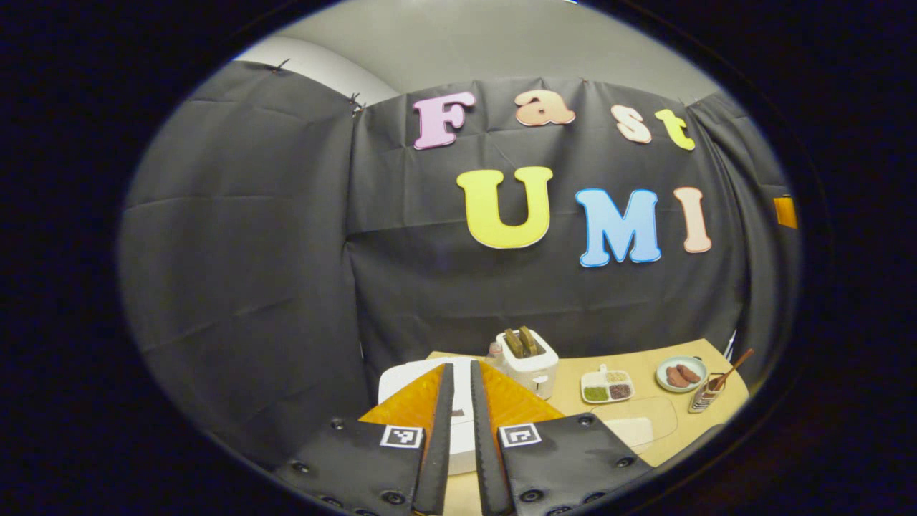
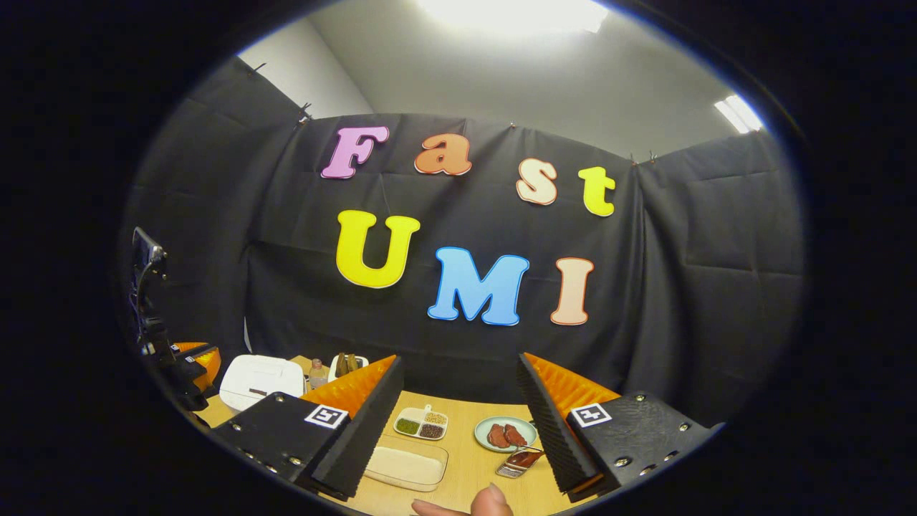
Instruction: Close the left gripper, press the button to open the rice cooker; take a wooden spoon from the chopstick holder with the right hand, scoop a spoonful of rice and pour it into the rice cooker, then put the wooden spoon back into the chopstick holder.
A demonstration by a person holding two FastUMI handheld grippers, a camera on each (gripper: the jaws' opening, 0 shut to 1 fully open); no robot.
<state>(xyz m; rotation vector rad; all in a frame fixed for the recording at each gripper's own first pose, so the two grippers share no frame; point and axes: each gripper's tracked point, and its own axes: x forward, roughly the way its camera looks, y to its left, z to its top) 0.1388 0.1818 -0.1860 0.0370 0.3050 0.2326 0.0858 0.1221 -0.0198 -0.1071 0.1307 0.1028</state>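
The white rice cooker [image 1: 405, 380] stands with its lid down at the table's left end, right behind my left gripper [image 1: 461, 367]. That gripper's fingers stand nearly together, with only a thin slit and nothing between them. My right gripper [image 2: 460, 365] hovers wide open and holds nothing. Below it on the right is the chopstick holder [image 2: 519, 462]. In the left gripper view the holder [image 1: 706, 398] stands far right, and the wooden spoon [image 1: 734, 362] leans out of it. A clear tray of rice [image 2: 405, 466] lies near the front edge. The cooker [image 2: 261, 380] shows again at left.
A white toaster [image 1: 530, 362] with bread stands beside the cooker, with a small bottle [image 2: 315, 373] next to it. A divided dish of grains [image 2: 423, 423] and a round plate [image 2: 505, 433] of reddish pieces lie mid-table. A fingertip [image 2: 491, 502] shows at the bottom edge.
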